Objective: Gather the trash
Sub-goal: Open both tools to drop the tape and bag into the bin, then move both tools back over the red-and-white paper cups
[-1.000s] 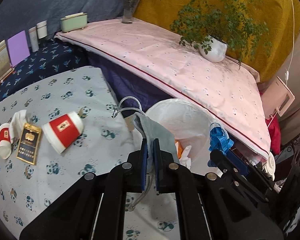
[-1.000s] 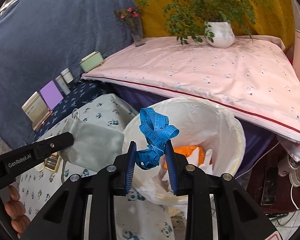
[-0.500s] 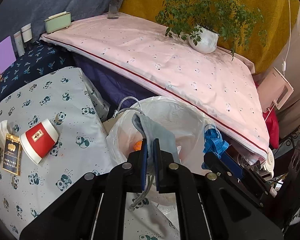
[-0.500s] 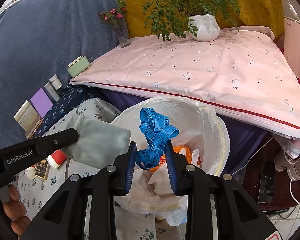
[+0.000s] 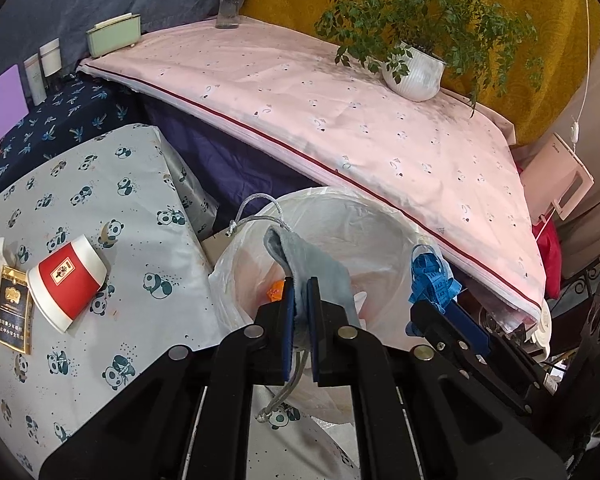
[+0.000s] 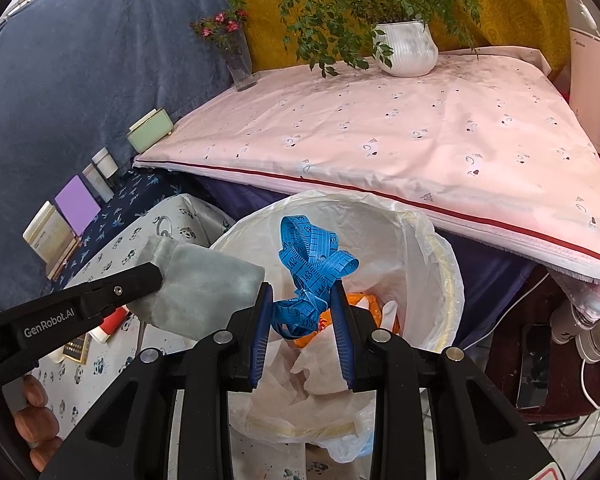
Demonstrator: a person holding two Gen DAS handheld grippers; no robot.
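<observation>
Over the bin (image 6: 452, 280), left hand-held gripper (image 5: 300, 320) pinches a limp grey pouch (image 5: 316, 268); right hand-held gripper (image 6: 302, 320) grips a light, floppy tape measure (image 6: 312, 264).

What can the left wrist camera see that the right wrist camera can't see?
Only the left wrist view shows the whole red paper cup lying on its side on the panda cloth, with the dark packet beside it.

Only the right wrist view shows fingers on the handle, a dark phone low on the right, and white paper in the bin.

Both show the left gripper pinching the grey pouch, the right gripper holding the blue tape measure, the lined bin and the potted plant.
</observation>
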